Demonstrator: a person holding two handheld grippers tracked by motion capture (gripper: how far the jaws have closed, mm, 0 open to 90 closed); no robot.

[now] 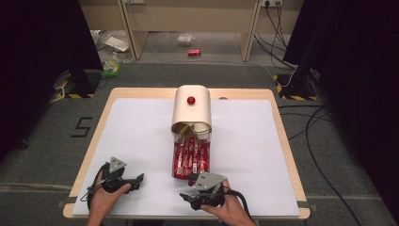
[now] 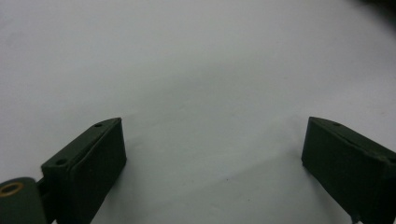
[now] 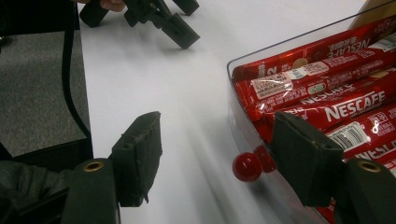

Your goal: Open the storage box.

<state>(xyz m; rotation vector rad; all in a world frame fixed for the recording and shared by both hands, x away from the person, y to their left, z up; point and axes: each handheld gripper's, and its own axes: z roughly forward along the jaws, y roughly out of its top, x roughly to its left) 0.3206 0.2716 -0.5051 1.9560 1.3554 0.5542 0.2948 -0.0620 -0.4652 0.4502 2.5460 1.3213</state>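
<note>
High view: cream box with a red knob sits mid-desk. A clear drawer is pulled out of it toward the person, packed with red sachets. Left tool rests near the front-left of the desk, well apart from the drawer, held in the left hand. Right tool sits just in front of the drawer's near end, in the right hand (grey plate on top hides its tips from here).

Left gripper view: left tool has its jaws wide apart, nothing between them, just bare white desk underneath.

Right gripper view: right tool jaws stand well apart, gripping nothing. The drawer knob, a small red ball on the clear front wall, lies in the gap, closer to the right-hand jaw; pads aren't pressing on it. That jaw overlaps the drawer front, can't tell if it touches. Sachets lie lengthwise inside, Nescafe print readable. Left tool shows at top, over on the desk, apart from the drawer.
</note>
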